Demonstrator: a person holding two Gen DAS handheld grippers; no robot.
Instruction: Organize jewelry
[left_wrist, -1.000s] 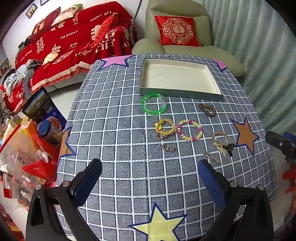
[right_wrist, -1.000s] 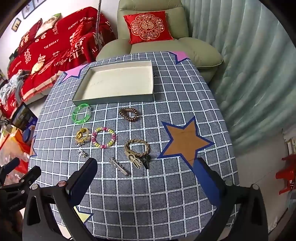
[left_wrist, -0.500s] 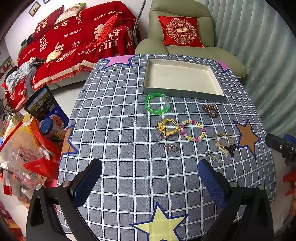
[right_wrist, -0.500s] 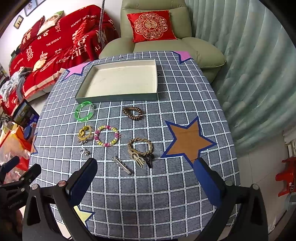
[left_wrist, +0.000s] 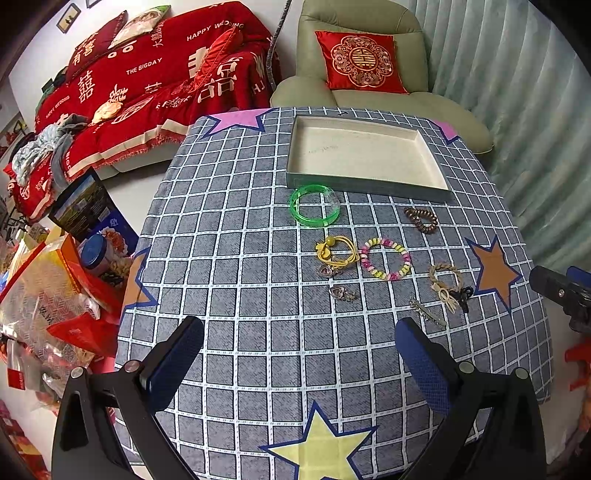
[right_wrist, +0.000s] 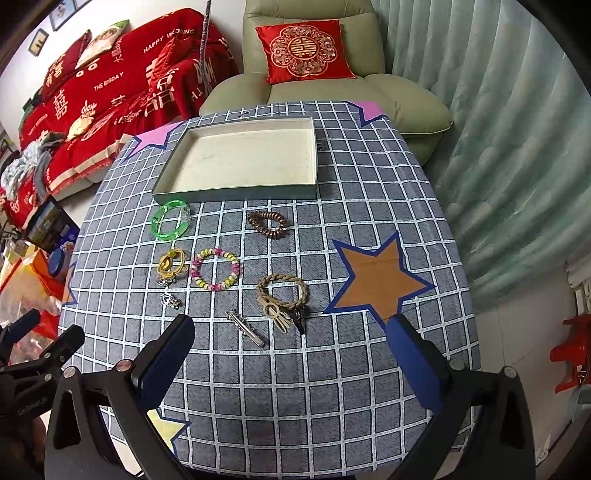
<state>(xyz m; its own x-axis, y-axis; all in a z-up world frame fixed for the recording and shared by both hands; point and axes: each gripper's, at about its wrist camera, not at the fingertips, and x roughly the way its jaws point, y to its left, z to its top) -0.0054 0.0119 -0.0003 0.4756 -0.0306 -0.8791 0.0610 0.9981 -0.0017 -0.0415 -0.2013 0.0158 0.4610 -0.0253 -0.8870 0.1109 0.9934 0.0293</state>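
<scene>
Both sets of fingers are held wide apart and empty: the left gripper (left_wrist: 299, 354) and the right gripper (right_wrist: 290, 350) hang above the near part of the surface (left_wrist: 236, 280), apart from every item.

Nothing has yet been placed in the tray (right_wrist: 236, 192), seen at 12 o'clock in both views.

The flat metal clip (right_wrist: 245, 328), nearest the right gripper at 12 o'clock, is judged the hardest pick: thin and smooth, it may slip or be pushed along the woven cloth.

The braided ring (right_wrist: 282, 291) lies touching a dark clip, so both may be dragged together.

The small charm (left_wrist: 341, 293) may be missed between broad pads.

The green bangle (left_wrist: 314, 205) is rigid, glossy plastic and may squirt out under pressure.

The bead bracelet (left_wrist: 386, 258), yellow cord (left_wrist: 338, 251) and coil tie (left_wrist: 421, 219) are soft and may deform.
</scene>
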